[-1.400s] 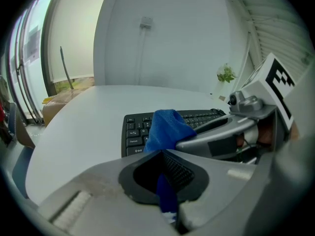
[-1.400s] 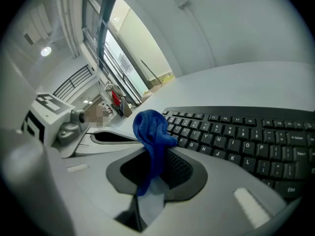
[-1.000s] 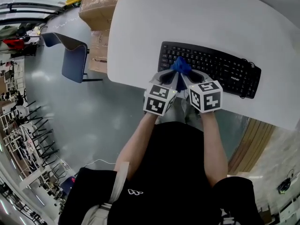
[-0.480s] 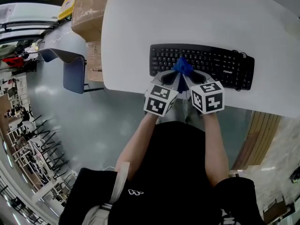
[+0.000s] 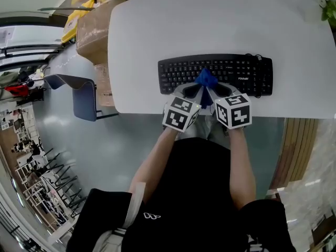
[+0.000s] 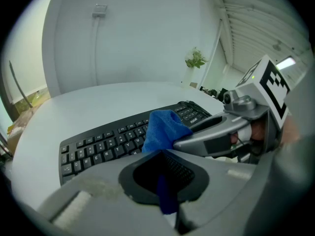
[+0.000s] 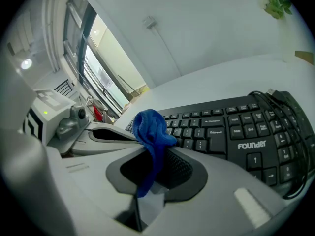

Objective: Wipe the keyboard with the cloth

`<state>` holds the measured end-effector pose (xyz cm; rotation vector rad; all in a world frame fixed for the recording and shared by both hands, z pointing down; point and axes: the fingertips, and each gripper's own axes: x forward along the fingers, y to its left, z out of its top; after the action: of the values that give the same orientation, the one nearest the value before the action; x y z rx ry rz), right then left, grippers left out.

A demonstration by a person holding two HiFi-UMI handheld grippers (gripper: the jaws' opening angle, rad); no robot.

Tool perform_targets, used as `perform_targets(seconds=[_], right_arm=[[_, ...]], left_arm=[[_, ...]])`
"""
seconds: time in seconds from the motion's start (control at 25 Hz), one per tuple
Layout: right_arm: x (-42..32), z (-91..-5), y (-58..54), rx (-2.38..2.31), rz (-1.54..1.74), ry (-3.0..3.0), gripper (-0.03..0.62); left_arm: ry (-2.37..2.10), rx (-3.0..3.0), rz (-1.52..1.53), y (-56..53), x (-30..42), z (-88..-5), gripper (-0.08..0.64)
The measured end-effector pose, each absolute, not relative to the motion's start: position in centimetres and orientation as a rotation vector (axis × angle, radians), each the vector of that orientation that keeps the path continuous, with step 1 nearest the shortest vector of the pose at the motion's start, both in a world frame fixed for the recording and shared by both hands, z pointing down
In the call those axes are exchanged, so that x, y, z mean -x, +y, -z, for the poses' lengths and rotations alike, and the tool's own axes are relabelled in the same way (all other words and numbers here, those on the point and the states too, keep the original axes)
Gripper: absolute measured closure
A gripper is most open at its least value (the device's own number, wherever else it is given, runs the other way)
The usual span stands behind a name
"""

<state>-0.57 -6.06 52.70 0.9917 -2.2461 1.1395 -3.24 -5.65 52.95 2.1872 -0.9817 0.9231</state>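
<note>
A black keyboard lies across the white table, near its front edge. A blue cloth is bunched over the keyboard's front middle. My left gripper and right gripper meet tip to tip there, both shut on the cloth. In the left gripper view the cloth bulges past the jaws over the keys, with the right gripper's body alongside. In the right gripper view the cloth hangs from the shut jaws above the keyboard.
Cardboard boxes stand on the floor left of the table, with a blue chair beside them. A small plant is at the table's far right corner. The keyboard's cable loops at its right end.
The head view has shifted, so the keyboard now lies more level and centred. Both grippers stay together on the cloth at the keyboard's front middle.
</note>
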Motion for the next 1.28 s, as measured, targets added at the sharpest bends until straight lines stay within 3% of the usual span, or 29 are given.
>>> perform_targets(seconds=[1.28], right_arm=[[-13.1,-52.3,-6.5,-1.426,-1.240,-2.121,0.511]], left_arm=[[-0.653,-2.415,-1.051,-6.8,-9.8,-52.6,0.561]])
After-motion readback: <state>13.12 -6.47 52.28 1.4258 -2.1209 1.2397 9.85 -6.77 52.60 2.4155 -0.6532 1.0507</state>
